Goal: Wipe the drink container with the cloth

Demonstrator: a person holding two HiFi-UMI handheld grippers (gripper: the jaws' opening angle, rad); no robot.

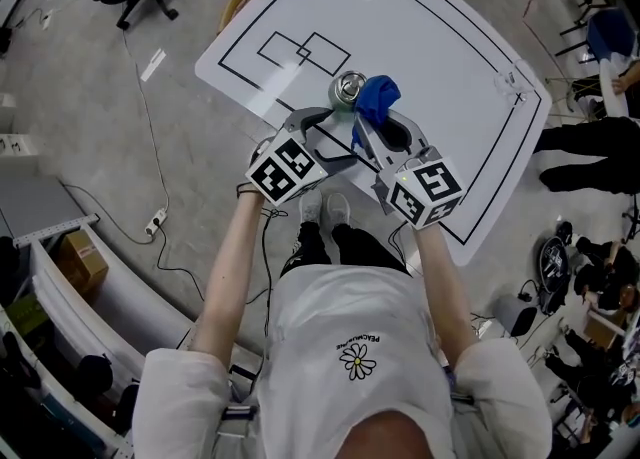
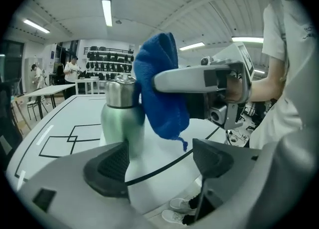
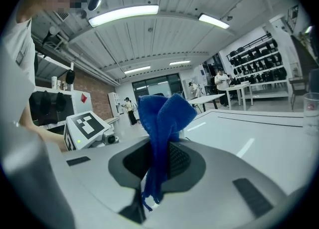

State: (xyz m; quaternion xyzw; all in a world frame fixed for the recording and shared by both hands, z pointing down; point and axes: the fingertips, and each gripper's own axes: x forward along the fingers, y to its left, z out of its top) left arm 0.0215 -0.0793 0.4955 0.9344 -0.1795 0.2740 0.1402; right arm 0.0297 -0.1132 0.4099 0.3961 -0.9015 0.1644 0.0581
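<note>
The white desk [image 1: 440, 37] carries the metal bottle [image 2: 122, 123] upright, not far from the edge nearest the person. The left gripper [image 2: 159, 159] is open, with the bottle just beside one pad and not clamped. The right gripper [image 3: 158, 159] is pinched shut on the blue cloth [image 2: 159, 93], which hangs against the bottle's side. With nothing steadying the bottle, a sideways rub could tip it or push it toward the edge. The bunched cloth might also slip from its pinch.
</note>
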